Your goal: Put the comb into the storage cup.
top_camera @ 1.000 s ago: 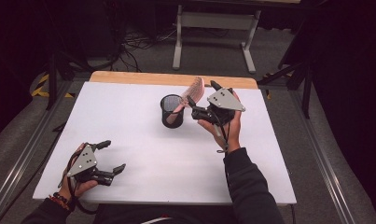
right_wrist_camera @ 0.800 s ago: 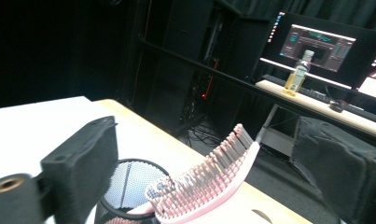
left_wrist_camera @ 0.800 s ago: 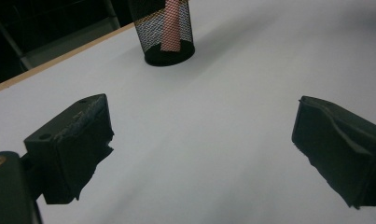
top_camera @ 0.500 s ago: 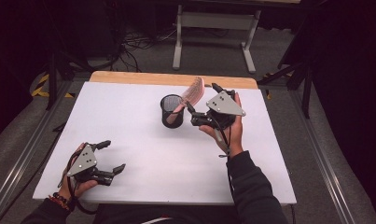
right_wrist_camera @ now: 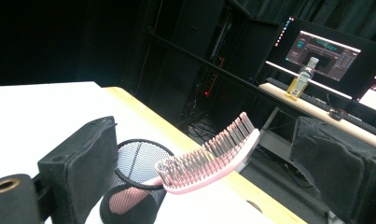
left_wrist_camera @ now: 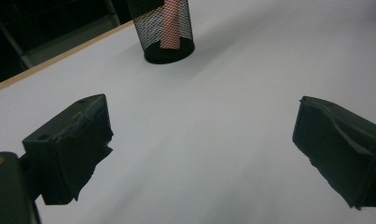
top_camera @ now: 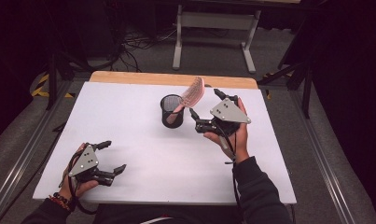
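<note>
Nearest, at about 7 o'clock on the white table (top_camera: 143, 140), the left gripper (top_camera: 108, 156) is held low near the front edge, its 2 jaws spread wide with nothing between them. Further out, around 1 o'clock, the right gripper (top_camera: 205, 103) is held up with jaws parted too, empty, just beside the cup. At 12 o'clock the black mesh cup (top_camera: 172, 111) is stood upright, and a pink hairbrush (top_camera: 192, 92) is propped in it handle-down, bristle head leaning out over the rim.

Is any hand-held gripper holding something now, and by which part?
Nothing is held. The left hand-held gripper and the right hand-held gripper are open; the brush stands in the cup.
</note>
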